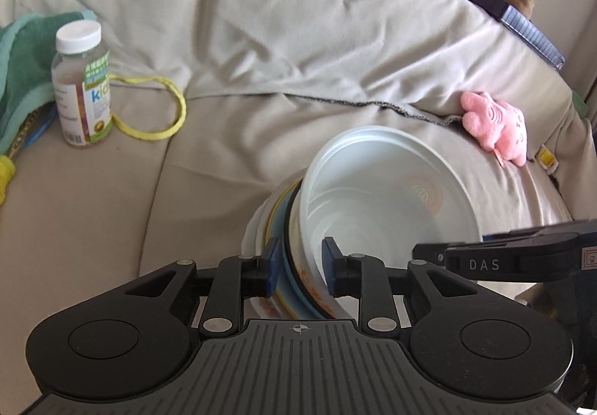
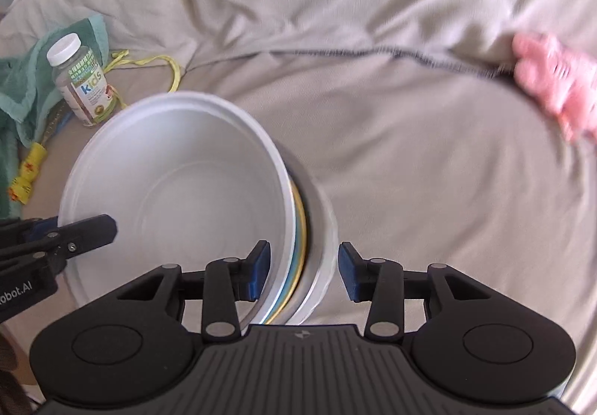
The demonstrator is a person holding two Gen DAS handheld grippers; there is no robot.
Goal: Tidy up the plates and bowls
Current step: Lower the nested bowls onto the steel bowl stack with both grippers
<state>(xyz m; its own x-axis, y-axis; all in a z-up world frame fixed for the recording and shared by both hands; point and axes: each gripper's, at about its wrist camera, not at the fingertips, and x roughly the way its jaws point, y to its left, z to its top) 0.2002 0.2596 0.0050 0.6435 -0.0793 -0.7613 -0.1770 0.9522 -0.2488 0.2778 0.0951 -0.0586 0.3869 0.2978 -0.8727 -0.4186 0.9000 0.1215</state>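
Left gripper: at lower centre of the left view we see its blue pads clamped on the near rims of the stack of dishes, one pad outside, one inside the white bowl.
Right gripper: at lower centre of the right view we see its jaws apart, straddling the stack's rims with a gap at the right pad.
Stack: tilted on edge over the beige sofa cushion; we count a white bowl, blue and yellow-rimmed plates, and a white outer dish.
Bowl contents: we see nothing inside the bowl.
Left view only: an orange mark shows through the bowl wall; a dark notebook lies upper right.
Farther back: vitamin bottle upper left, holding gummies; pink plush at right.
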